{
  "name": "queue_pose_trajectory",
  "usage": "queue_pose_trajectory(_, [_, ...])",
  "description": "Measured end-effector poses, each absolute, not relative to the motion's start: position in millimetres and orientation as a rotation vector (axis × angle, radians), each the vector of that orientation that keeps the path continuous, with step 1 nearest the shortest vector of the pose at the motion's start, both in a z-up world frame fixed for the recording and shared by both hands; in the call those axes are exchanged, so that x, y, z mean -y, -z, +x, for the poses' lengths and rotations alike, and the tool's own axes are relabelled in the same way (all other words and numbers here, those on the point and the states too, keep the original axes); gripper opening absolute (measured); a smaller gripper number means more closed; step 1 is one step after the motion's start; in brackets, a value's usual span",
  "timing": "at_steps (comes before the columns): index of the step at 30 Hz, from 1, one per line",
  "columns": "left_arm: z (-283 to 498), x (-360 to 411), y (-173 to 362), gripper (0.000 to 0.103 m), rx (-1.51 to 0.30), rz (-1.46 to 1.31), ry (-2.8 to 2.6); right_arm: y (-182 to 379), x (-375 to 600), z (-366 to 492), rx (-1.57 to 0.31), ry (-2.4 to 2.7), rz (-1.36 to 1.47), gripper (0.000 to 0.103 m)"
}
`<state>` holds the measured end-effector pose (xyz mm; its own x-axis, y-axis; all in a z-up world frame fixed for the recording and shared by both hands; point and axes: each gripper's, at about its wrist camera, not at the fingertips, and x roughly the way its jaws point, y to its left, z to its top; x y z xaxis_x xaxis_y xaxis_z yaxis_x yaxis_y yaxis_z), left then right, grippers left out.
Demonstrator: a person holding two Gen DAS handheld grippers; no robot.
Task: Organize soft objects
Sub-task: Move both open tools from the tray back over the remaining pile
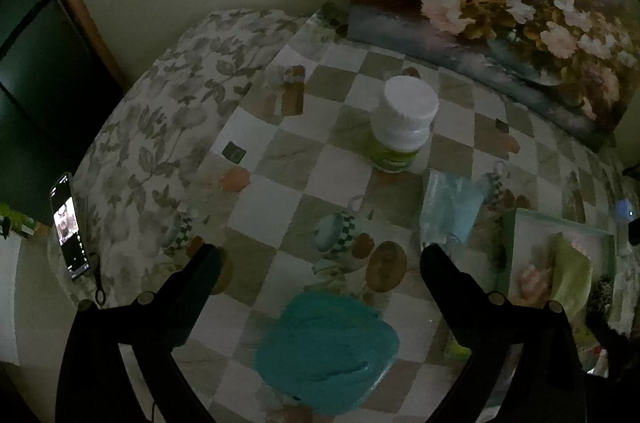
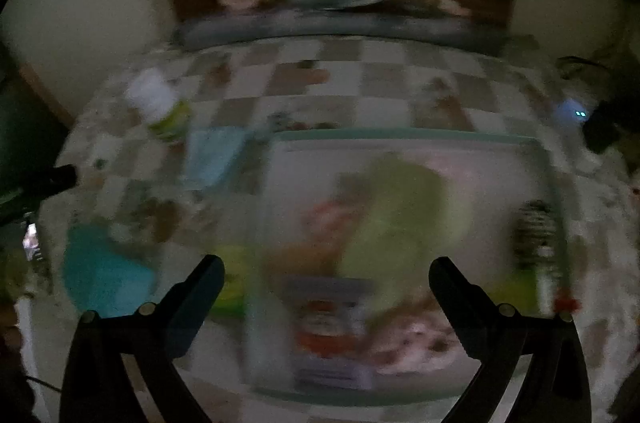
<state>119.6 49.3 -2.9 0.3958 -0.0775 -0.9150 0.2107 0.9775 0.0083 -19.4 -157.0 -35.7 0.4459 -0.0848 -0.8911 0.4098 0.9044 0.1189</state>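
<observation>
Both claws hang released; your left gripper is nearer, the teal cloth lying just below its tips.

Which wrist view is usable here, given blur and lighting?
Left wrist: dim, but sharp enough; the jar and teal cloth read clearly, with fisheye bending at the edges. Right wrist: equally dim, and heavily motion-blurred; the tray and green cloth are smears.
</observation>
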Motion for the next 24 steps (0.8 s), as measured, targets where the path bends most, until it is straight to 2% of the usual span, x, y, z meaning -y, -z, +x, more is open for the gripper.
queue_pose_trajectory(5, [124.1, -56.7, 8.6, 0.1, -1.171, 0.103, 0.178, 46.9, 142.1, -7.5, -1.072, 0.213, 0.409, 0.103])
queue_pose_trajectory(16, [133.3, -61.5, 29.6, 0.1, -1.242, 0.058, 0.204, 60.3, 99.4, 15.5, -1.146, 0.08, 0.326, 0.103])
queue_pose_trajectory(19, [136.3, -67.1, 32.5, 0.1, -1.253, 0.034, 0.199, 66.9, 95.2, 20.0, -1.174, 0.069, 0.324, 0.093])
queue_pose_trajectory(24, [139.9, -76.0, 33.2, 0.1, -1.257, -0.012, 0.202, 76.9, 92.6, 25.5, -1.211, 0.067, 0.311, 0.085])
